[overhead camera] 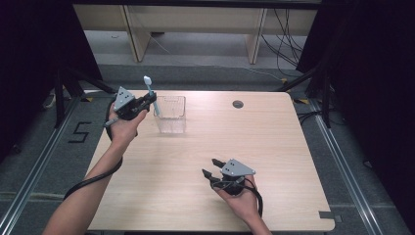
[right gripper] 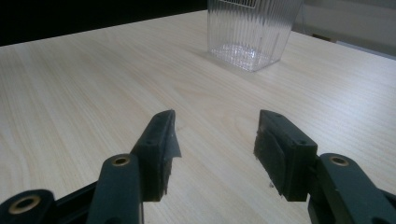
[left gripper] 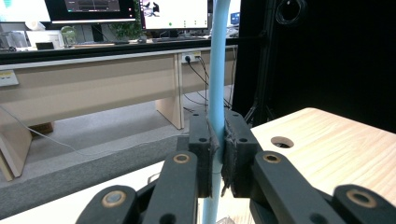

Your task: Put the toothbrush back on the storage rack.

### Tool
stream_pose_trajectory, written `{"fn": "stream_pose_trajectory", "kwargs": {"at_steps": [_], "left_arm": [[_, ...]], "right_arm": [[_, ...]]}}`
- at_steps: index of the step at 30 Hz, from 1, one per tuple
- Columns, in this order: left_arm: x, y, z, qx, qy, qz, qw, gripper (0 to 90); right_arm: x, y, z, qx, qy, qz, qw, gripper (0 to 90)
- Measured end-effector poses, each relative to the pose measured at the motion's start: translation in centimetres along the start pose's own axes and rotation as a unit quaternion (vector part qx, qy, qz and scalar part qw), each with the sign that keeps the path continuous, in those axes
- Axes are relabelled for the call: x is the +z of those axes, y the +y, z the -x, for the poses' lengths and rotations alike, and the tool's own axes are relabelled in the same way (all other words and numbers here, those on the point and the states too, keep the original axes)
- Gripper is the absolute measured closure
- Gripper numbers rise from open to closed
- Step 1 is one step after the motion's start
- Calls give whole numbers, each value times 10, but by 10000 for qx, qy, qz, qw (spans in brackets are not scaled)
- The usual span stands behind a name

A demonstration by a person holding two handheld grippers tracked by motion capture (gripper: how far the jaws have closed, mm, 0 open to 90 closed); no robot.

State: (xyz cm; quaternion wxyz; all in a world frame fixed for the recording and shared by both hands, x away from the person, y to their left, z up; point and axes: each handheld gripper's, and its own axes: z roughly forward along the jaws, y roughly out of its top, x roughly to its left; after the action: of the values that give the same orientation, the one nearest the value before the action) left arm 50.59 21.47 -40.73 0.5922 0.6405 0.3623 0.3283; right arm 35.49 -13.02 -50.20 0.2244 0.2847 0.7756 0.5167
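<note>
Looking down from the high view, we see the left gripper [overhead camera: 148, 100] raised at the far left corner of the table [overhead camera: 195, 196], clenched on a light blue toothbrush [overhead camera: 150, 90] whose white head points up and away. The brush stands just beside a clear ribbed cup [overhead camera: 171, 115], at the cup's left rim; from here we cannot tell whether its lower end is inside the cup or beside it.

The left gripper view adds the grip itself: both pads [left gripper: 202, 156] press on the blue handle [left gripper: 217, 79], which runs upright between them and out past the top edge, so the head is cut off there. It also brings in a desk with monitors [left gripper: 175, 11] beyond the table, and the round cable hole [left gripper: 281, 142] in the tabletop.

The right gripper [overhead camera: 210, 166] rests low near the front of the table, well apart from the cup. In its own view the jaws stand released with bare wood between them, and the cup [right gripper: 252, 32] sits ahead, its ribbed walls and base plain.
</note>
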Motion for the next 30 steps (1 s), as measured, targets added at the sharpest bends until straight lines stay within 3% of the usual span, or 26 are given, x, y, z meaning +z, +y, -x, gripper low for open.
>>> {"fn": "stream_pose_trajectory", "kwargs": {"at_steps": [30], "left_arm": [[1, -14, -3, -25, 82, -264, 9996, 828]], "right_arm": [[1, -1, 0, -13, 89, -59, 9999, 478]]}}
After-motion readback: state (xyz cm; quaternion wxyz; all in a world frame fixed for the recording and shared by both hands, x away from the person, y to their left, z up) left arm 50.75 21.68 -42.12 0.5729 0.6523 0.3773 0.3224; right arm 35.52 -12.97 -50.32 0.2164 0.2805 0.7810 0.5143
